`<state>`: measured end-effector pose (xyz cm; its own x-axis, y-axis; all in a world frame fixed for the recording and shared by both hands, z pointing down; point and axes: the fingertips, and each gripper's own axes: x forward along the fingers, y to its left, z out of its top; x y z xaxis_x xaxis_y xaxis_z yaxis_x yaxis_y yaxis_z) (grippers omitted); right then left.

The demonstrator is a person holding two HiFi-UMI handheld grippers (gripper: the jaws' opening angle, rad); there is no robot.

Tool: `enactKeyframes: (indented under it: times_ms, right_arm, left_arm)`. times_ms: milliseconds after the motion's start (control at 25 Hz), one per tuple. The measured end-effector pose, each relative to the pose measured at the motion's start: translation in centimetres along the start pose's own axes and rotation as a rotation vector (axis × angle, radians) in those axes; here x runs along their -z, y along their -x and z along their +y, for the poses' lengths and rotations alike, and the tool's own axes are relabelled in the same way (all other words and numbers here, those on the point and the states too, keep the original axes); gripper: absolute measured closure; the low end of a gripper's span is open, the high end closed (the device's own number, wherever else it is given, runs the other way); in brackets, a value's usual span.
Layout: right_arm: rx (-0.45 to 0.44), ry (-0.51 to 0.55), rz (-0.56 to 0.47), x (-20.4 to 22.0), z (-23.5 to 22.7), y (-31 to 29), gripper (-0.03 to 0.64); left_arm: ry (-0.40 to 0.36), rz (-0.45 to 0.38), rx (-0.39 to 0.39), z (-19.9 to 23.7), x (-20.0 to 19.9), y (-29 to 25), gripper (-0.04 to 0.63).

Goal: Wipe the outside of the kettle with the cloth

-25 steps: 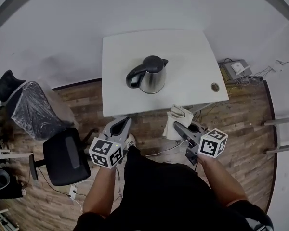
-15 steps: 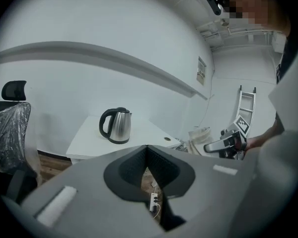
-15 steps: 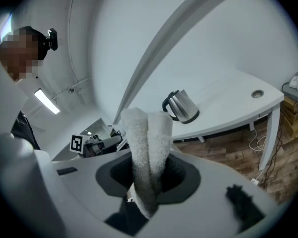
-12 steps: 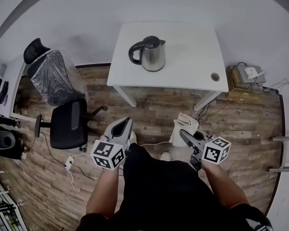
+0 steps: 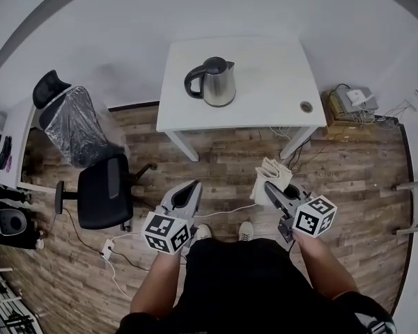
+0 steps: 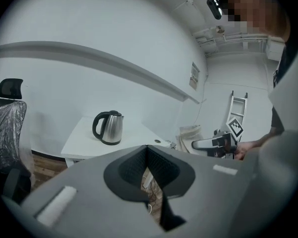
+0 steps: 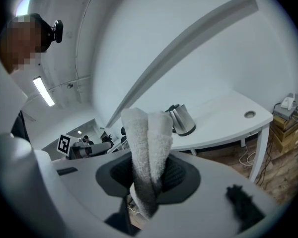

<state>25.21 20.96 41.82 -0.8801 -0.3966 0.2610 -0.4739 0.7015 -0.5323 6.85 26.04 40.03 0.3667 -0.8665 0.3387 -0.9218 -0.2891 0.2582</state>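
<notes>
The kettle (image 5: 212, 82) is standing upright at upper centre on the white table (image 5: 272, 68), its handle facing frame left. The right gripper (image 5: 269, 186) is clamping the folded cloth (image 5: 268, 174), and the left gripper (image 5: 191, 188) is pinched closed on nothing. Both are pointing tableward, well short of it, over the wooden floor (image 5: 348, 179).

**A sparse office room**

A white worktop (image 5: 265, 82) stands against a plain white wall, bearing only a steel kettle (image 5: 214, 83). On the wood-plank floor (image 5: 230, 162) to the left are a black swivel chair (image 5: 106, 192) and another chair wrapped in plastic (image 5: 73, 125). Cables (image 5: 115, 245) trail over the boards, and stacked boxes (image 7: 287, 123) sit at the right.
</notes>
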Motion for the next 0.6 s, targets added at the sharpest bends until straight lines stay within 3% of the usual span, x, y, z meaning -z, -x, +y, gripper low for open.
enactKeyframes:
  times_ms: [120, 360, 440, 520, 600]
  right_arm:
    - [0.030, 0.066, -0.016, -0.1, 3.1, -0.8, 0.514]
    - [0.123, 0.137, -0.053, 0.5, 7.5, -1.4, 0.514]
    - [0.138, 0.153, -0.042, 0.9, 8.4, -1.6, 0.514]
    - [0.150, 0.184, -0.030, 1.1, 9.1, -1.8, 0.514]
    - [0.165, 0.211, -0.018, 1.2, 9.3, -1.9, 0.514]
  left_arm:
    - [-0.032, -0.014, 0.044, 1.1, -1.7, 1.3, 0.589]
    - [0.014, -0.006, 0.114, 3.1, -1.6, 2.8, 0.589]
    - [-0.044, 0.003, 0.140, 2.7, -1.5, 3.1, 0.589]
    - [-0.154, 0.019, 0.173, 1.6, -1.3, 3.5, 0.589]
    - [-0.188, 0.029, 0.212, 0.7, -1.0, 3.9, 0.589]
